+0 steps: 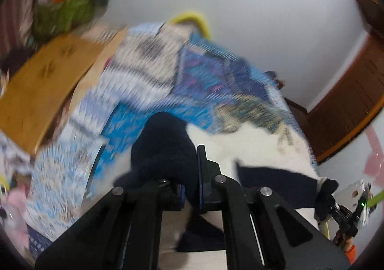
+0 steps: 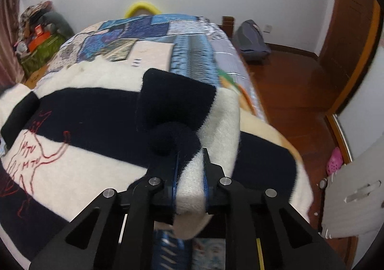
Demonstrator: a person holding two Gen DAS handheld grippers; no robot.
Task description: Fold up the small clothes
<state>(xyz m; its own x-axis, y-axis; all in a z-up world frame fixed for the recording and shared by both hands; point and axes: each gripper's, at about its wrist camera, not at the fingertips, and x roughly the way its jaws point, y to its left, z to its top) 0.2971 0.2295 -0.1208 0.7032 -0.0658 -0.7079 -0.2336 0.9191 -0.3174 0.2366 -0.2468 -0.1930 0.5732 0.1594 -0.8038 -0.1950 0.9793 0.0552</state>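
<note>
Both grippers are pinching the striped sweater [image 2: 100,164], which is draped over the patchwork bed [image 2: 192,42]: the left gripper [image 1: 190,188] grips dark fabric, the right gripper [image 2: 190,174] a cream fold. Folding looks barely begun; most of it lies spread out.

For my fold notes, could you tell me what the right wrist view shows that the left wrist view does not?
Only the right wrist view shows the red embroidery on the striped sweater and the grey bag. Only the left shows the wooden board and the right gripper. Both show the patchwork quilt, with each gripper shut on sweater fabric.
</note>
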